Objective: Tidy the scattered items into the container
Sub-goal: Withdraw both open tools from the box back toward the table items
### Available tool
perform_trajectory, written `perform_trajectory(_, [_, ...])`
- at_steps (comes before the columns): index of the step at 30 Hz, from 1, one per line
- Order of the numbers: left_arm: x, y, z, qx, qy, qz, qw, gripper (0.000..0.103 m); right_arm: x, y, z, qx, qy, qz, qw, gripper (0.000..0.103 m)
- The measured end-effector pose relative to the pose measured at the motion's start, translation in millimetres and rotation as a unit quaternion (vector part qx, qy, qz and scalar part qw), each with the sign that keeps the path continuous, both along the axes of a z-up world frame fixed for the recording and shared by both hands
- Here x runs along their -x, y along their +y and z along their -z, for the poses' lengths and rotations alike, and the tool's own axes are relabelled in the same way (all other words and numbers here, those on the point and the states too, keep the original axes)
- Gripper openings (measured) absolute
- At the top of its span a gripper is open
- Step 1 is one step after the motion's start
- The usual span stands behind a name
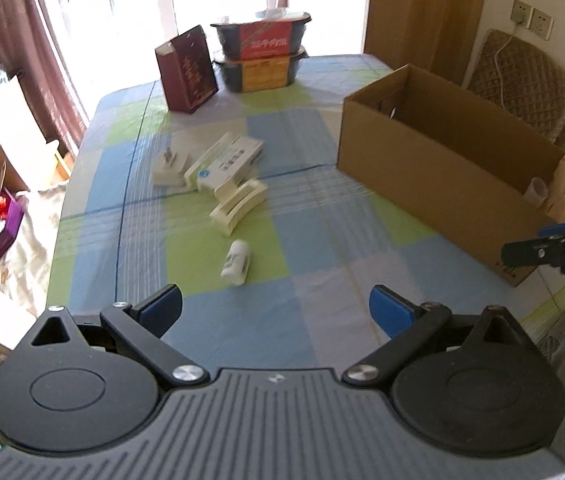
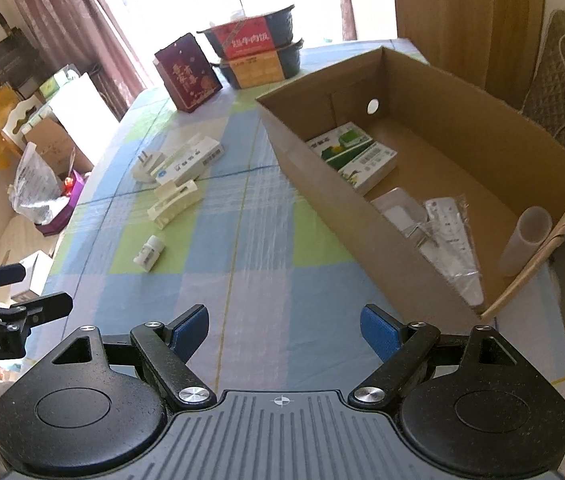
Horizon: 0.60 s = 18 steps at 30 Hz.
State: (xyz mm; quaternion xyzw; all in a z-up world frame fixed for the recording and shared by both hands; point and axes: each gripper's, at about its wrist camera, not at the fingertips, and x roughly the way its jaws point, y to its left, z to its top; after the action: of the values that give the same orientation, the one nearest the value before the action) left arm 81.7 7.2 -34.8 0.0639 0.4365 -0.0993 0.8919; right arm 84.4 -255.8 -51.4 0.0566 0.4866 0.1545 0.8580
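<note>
Both the left gripper (image 1: 275,312) and right gripper (image 2: 283,332) hover level above the checked tablecloth (image 1: 322,240) with jaws spread wide and empty, the small white pill bottle (image 1: 235,262) lying just beyond, the brown cardboard box (image 2: 362,208) far right.

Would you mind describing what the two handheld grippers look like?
Both look alike: the left gripper and right gripper have black linkage arms with silver pivot bolts, blue finger pads, round black housings and a ribbed grey base. White lettering marks the left gripper's side.
</note>
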Motion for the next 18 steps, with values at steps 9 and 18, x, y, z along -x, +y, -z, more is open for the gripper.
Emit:
perform_trajectory(9, [-15.7, 15.5, 38.7, -0.025, 0.015, -0.002, 0.9996, 0.088, -16.2, 10.3, 25.9, -0.008, 0.023, -0.008, 1.0, 0.088])
perform_trajectory(18, [-80.2, 24.3, 84.0, -0.025, 0.035, 0.024, 0.9988, 0.066, -47.1, 34.0, 49.1, 0.004, 0.024, -0.025, 0.999, 0.088])
